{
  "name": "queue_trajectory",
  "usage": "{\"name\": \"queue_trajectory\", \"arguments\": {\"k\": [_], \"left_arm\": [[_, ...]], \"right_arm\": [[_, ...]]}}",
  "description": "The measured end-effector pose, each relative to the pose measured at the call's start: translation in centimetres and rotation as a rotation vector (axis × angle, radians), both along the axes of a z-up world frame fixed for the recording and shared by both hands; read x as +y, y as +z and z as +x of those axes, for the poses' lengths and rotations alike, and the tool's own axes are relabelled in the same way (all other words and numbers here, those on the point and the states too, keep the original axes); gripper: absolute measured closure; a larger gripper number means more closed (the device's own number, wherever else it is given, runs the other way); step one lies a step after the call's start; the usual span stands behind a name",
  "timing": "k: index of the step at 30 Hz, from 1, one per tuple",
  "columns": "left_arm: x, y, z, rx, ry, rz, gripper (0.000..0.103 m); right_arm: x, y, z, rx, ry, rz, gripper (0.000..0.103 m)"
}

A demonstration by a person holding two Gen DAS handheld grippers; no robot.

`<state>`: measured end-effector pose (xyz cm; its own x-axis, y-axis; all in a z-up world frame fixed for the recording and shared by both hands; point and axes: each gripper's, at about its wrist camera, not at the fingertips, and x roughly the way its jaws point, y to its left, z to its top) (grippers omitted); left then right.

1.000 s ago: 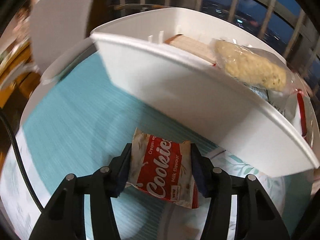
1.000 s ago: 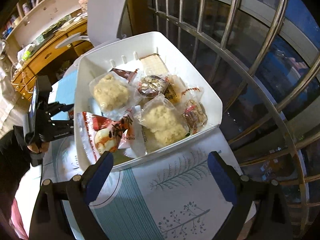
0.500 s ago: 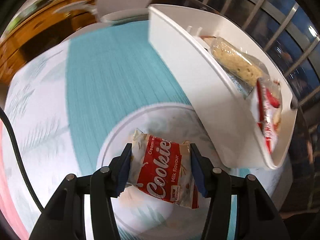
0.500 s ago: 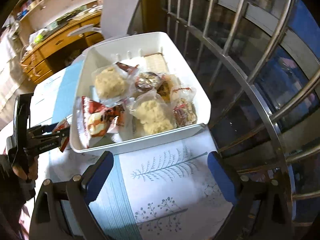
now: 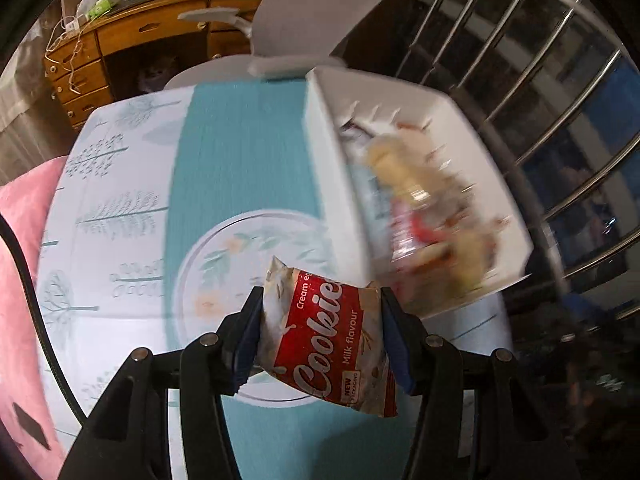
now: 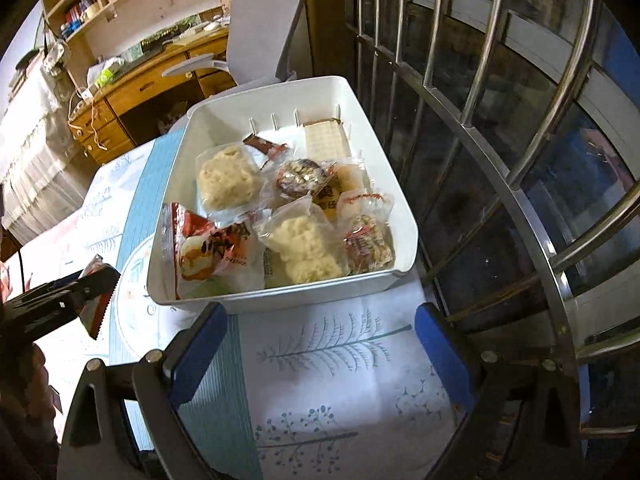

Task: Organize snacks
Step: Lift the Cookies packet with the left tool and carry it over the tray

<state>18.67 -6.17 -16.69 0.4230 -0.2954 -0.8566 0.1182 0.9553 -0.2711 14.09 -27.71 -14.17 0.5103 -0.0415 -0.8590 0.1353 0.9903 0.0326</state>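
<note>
My left gripper [image 5: 322, 332] is shut on a red and white cookie packet [image 5: 326, 336], held in the air above the tablecloth, left of the white snack bin [image 5: 332, 168]. Seen from the right wrist, that left gripper [image 6: 94, 288] hangs beside the bin's left wall with the cookie packet [image 6: 96, 304] edge-on between its pads. The white bin [image 6: 288, 296] holds several wrapped snacks, among them pale rice cakes [image 6: 228, 178] and a red bun packet [image 6: 208, 246]. My right gripper [image 6: 320, 344] stands open over the tablecloth in front of the bin, with nothing between its fingers.
The table wears a white and teal cloth [image 6: 332, 368] with tree prints. Metal window bars [image 6: 520, 168] run close along the right. A grey chair [image 6: 264, 36] and a wooden desk [image 6: 140, 88] stand behind the table. A pink cushion [image 5: 20, 280] lies at the left.
The left gripper has risen with the cookie packet and rolled, so the bin now shows from above and to the right. The right gripper shifted slightly; the bin sits more centred in its view.
</note>
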Motion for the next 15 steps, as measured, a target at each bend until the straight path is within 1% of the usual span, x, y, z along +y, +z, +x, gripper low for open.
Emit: {"name": "queue_trajectory", "arguments": {"k": [3, 7, 11, 15], "left_arm": [[-1.9, 1.4, 0.5, -0.035, -0.016, -0.058, 0.049], [-4.6, 2.5, 1.6, -0.047, -0.047, -0.129, 0.048], [-6.9, 3.3, 2.7, -0.072, -0.07, -0.172, 0.048], [-9.1, 3.3, 4.2, -0.067, -0.112, -0.188, 0.048]], "right_arm": [[-1.0, 0.1, -0.2, -0.058, 0.012, 0.013, 0.007], [-2.2, 0.0, -0.3, -0.09, 0.013, 0.001, 0.007], [-4.0, -0.1, -0.6, -0.108, -0.022, 0.029, 0.007], [-6.0, -0.4, -0.5, -0.108, -0.07, 0.046, 0.007]]}}
